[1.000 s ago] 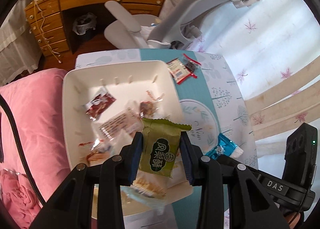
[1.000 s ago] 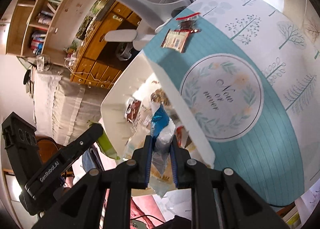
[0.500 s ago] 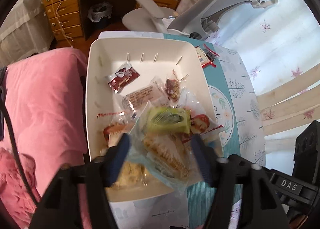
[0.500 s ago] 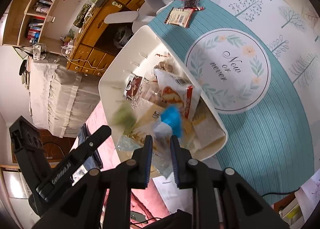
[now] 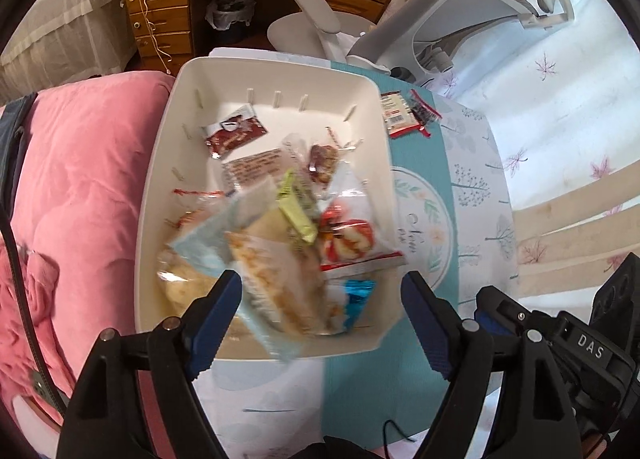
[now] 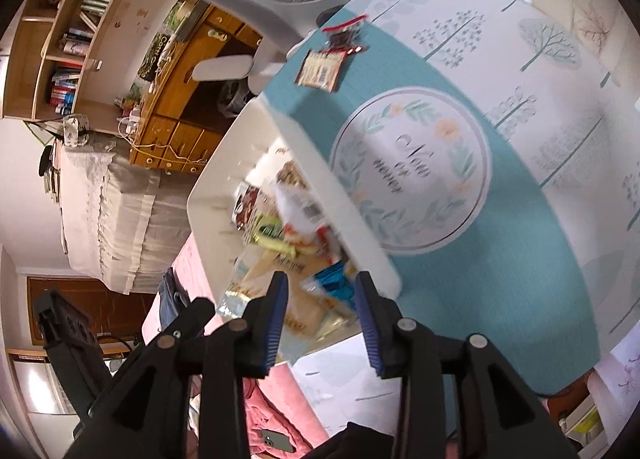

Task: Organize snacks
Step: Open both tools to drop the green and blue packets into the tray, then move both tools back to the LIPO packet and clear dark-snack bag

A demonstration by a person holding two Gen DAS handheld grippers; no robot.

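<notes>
- The snacks sit heaped in the white bin (image 5: 176, 163), which stands on the left part of the table, beside a pink quilt (image 5: 76, 187).
- A green packet (image 5: 297, 213) leans edge-up in the middle of the heap; a blue packet (image 5: 357, 296) lies at the near corner, against the bin's wall.
- The left gripper (image 5: 322, 317) hangs above the near end of the bin. Its jaws have just been opening and stand wide apart, with nothing clamped between them.
- The right gripper (image 6: 322, 319) hovers over the same corner. Its jaws have just been opening too; they are moderately spread, and the blue packet (image 6: 334, 279) lies loose below them, not pinched.
- I judge this as the drop-off step: both packets appear released into the bin.
- Two packets remain out on the table: a red-and-white packet (image 5: 396, 115) and a dark packet (image 5: 423, 111), lying touching just past the bin's far right corner.
- The next move probably calls for reaching past the bin to those two, coming down on one with the jaws open.
- They are flat and thin, so a grip on a crimped edge looks safest.
- The wrappers are glossy film, some clear, which crumples and slides easily.
- The bin is smooth rigid plastic with rounded corners and slotted walls.
- The tablecloth (image 6: 460, 279) is teal and white, printed with trees and a round wreath.
</notes>
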